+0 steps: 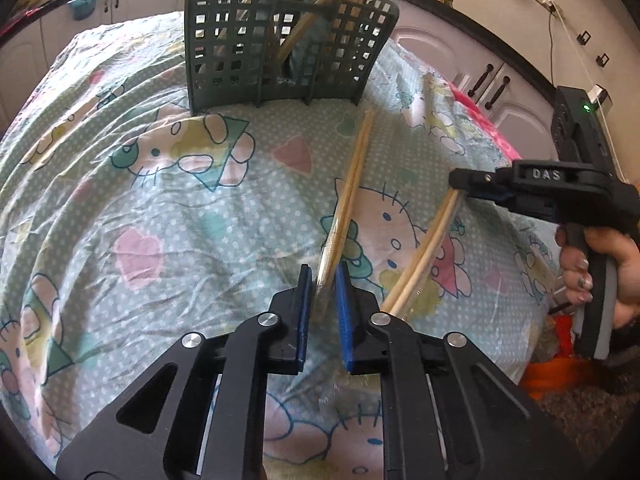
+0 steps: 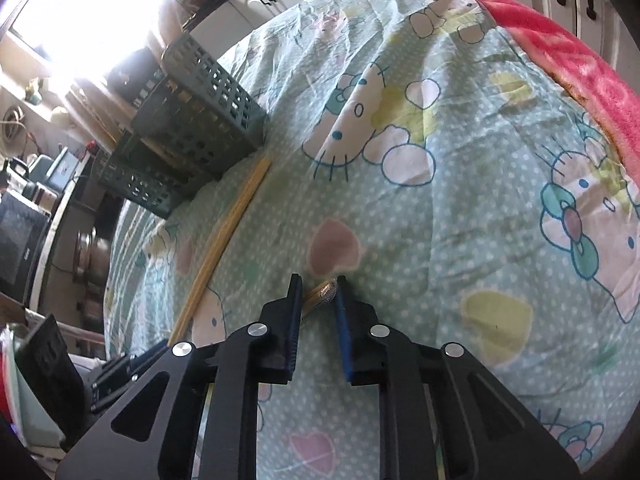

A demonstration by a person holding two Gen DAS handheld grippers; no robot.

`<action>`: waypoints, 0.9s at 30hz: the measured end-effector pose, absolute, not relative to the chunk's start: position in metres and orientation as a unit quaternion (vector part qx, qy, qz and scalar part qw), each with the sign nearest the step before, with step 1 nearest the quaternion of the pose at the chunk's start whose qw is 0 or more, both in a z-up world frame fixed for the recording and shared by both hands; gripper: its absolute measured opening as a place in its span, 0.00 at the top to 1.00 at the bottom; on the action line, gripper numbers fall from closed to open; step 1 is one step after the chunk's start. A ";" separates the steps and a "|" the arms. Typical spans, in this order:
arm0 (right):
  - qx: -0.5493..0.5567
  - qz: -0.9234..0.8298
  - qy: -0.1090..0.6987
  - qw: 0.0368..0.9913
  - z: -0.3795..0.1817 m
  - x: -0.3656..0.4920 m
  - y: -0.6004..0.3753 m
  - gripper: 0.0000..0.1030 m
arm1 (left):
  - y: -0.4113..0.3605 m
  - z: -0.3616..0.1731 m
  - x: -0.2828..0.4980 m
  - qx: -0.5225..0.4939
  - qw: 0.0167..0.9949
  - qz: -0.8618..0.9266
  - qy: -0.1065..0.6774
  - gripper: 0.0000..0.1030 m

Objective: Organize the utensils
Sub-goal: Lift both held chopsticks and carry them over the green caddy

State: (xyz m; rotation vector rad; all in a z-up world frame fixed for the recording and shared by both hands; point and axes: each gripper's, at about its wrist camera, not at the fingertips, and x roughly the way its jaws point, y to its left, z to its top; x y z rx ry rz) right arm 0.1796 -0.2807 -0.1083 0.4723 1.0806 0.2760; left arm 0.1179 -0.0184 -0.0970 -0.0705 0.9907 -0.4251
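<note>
My left gripper [image 1: 324,276] pinches one wrapped chopstick pair [image 1: 352,184] lying on the cartoon sheet [image 1: 160,200]; my right gripper [image 2: 318,284] clamps another pair's end [image 2: 320,294] (near the green basket [image 1: 288,48]).

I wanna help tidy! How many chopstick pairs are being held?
2. The middle pair is between the left gripper's fingers, the side pair between the right gripper's. More stand in the basket.

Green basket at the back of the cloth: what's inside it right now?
The green basket holds wooden chopsticks leaning out of its top. Something dark sits behind the lattice, but the walls cover the lower part, so I cannot identify it or count the chopsticks.
</note>
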 end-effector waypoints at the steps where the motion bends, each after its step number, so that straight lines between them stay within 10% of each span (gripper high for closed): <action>1: 0.223 0.133 0.503 0.824 -0.106 0.180 -0.281 0.86 | -0.018 -0.096 0.116 -0.032 0.858 -0.203 0.470 0.93; 27: 0.097 0.241 0.316 0.912 0.020 0.155 -0.234 0.93 | 0.011 0.034 0.126 -0.076 0.928 -0.189 0.310 0.97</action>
